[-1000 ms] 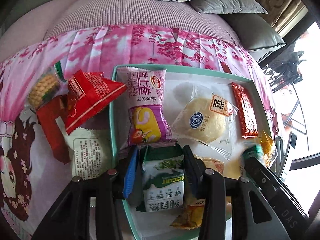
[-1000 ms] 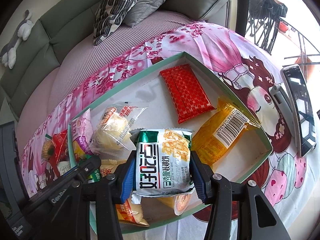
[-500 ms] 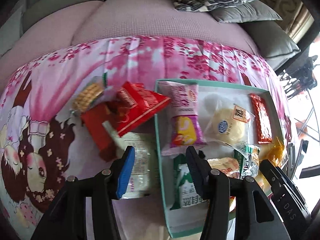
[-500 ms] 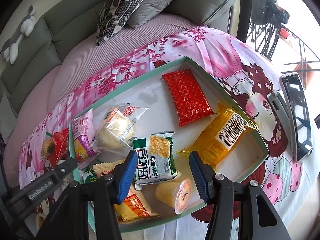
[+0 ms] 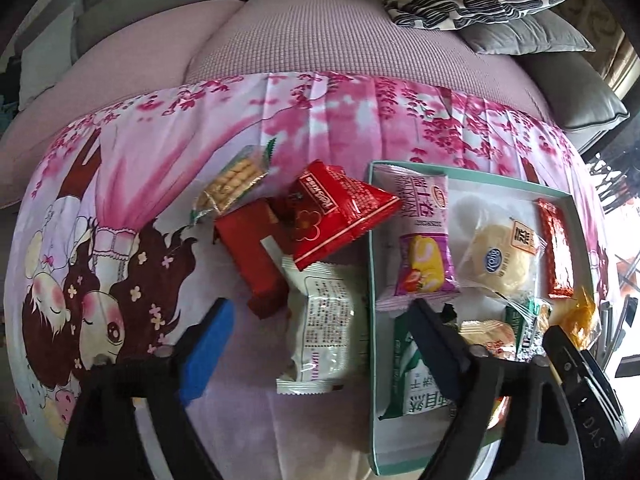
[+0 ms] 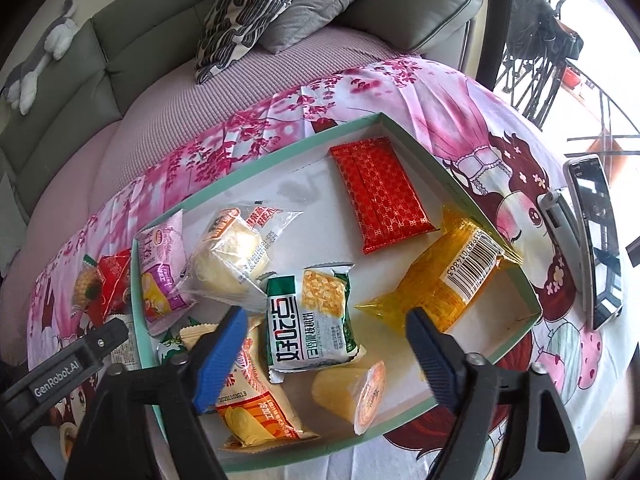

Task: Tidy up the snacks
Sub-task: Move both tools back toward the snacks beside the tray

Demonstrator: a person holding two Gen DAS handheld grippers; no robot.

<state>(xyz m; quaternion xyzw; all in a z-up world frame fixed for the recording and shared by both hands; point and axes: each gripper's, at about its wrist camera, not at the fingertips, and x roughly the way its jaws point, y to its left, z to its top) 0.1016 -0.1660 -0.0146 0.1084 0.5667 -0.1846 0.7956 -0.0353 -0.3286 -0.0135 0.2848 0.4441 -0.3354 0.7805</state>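
Mint-green tray (image 6: pixel 486 220) on pink cloth (image 5: pixel 320 120) holds most snacks. Left gripper (image 5: pixel 320 344) fingers opening wide over white packet (image 5: pixel 324 332) lying outside tray's left edge. Right gripper (image 6: pixel 324 344) fingers opening, green-white biscuit pack (image 6: pixel 312 320) lying loose between them.

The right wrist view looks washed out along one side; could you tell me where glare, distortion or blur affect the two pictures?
Right wrist view: daylight blows out the right edge beyond the phone; the yellow packet glints. Left wrist view: overexposed only at the far right edge; the white packet shows glare. Both views: fisheye bends the box rim and darkens the corners.
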